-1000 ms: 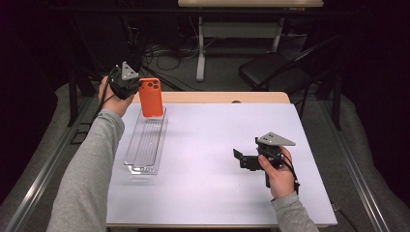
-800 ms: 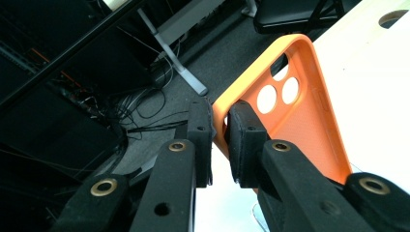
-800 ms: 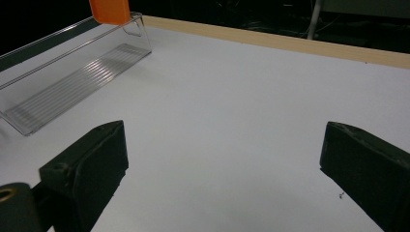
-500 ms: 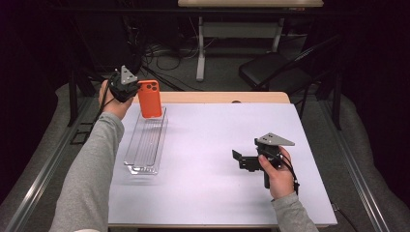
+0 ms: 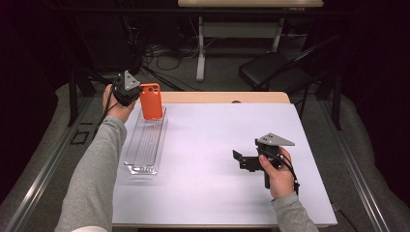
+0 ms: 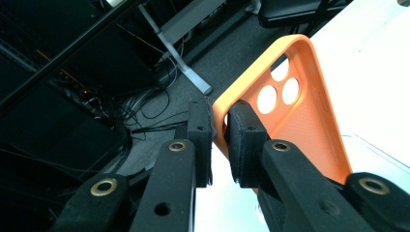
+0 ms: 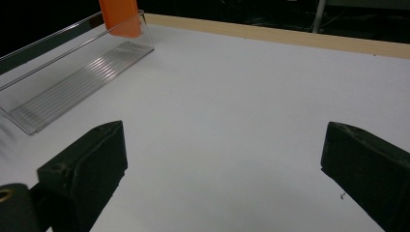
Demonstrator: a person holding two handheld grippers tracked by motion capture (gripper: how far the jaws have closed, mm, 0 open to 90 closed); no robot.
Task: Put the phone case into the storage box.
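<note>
An orange phone case stands upright at the far end of a clear plastic tray on the left of the white table. My left gripper is shut on the case's left edge. In the left gripper view the two pads pinch the rim of the case near its camera holes, with my left gripper closed around it. My right gripper rests low over the right side of the table, open and with nothing in it. The right gripper view looks past my right gripper to the tray and the case's lower end.
A wooden strip edges the table's far side. Beyond it are a dark chair, a white desk leg and cables on the floor. White tabletop lies bare between the tray and the right gripper.
The left gripper and the case have dipped slightly toward the tray's far end. The right gripper has stayed in place.
</note>
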